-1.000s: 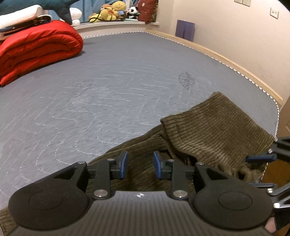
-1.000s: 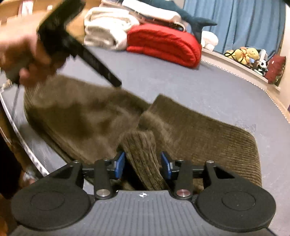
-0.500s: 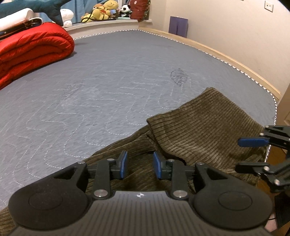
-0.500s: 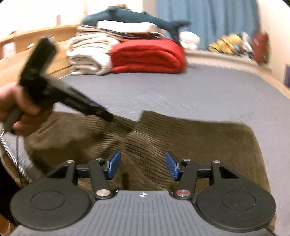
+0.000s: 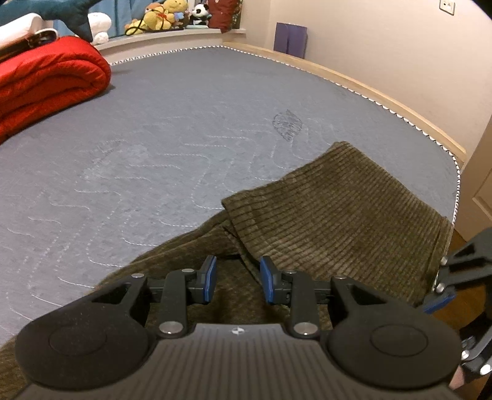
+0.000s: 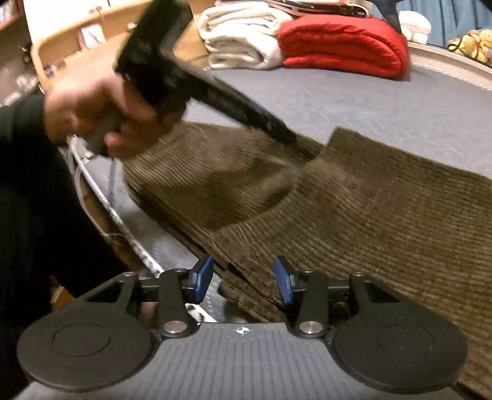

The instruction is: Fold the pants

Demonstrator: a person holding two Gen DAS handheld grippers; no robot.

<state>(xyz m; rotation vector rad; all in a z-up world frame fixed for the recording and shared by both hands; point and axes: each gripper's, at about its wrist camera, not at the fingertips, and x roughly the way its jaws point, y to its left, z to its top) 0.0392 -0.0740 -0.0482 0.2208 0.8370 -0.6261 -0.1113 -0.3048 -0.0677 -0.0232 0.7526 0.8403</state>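
Olive-brown corduroy pants point(image 5: 338, 215) lie partly folded on the grey mattress point(image 5: 184, 138), near its front edge. My left gripper point(image 5: 238, 280) hovers over the pants with its blue pads apart and nothing pinched between them. My right gripper point(image 6: 243, 281) is at the near edge of the pants point(image 6: 369, 215). Its jaws are closing, and a folded edge of cloth lies between them, with a gap still showing beside the left pad. In the right wrist view a hand point(image 6: 92, 110) holds the left gripper, whose tip point(image 6: 286, 138) is low over the pants.
A rolled red quilt point(image 5: 46, 86) and white folded towels point(image 6: 243, 40) lie at the far side of the bed. Stuffed toys point(image 5: 166, 15) sit on the ledge behind. The mattress's piped edge point(image 6: 123, 224) runs close by, and a wall with wooden trim point(image 5: 399, 107) borders the right.
The right gripper let go of the bunched fold, opened wider, swung to the pants' near edge and is now narrower. The pants lie flatter. The left gripper shifted slightly.
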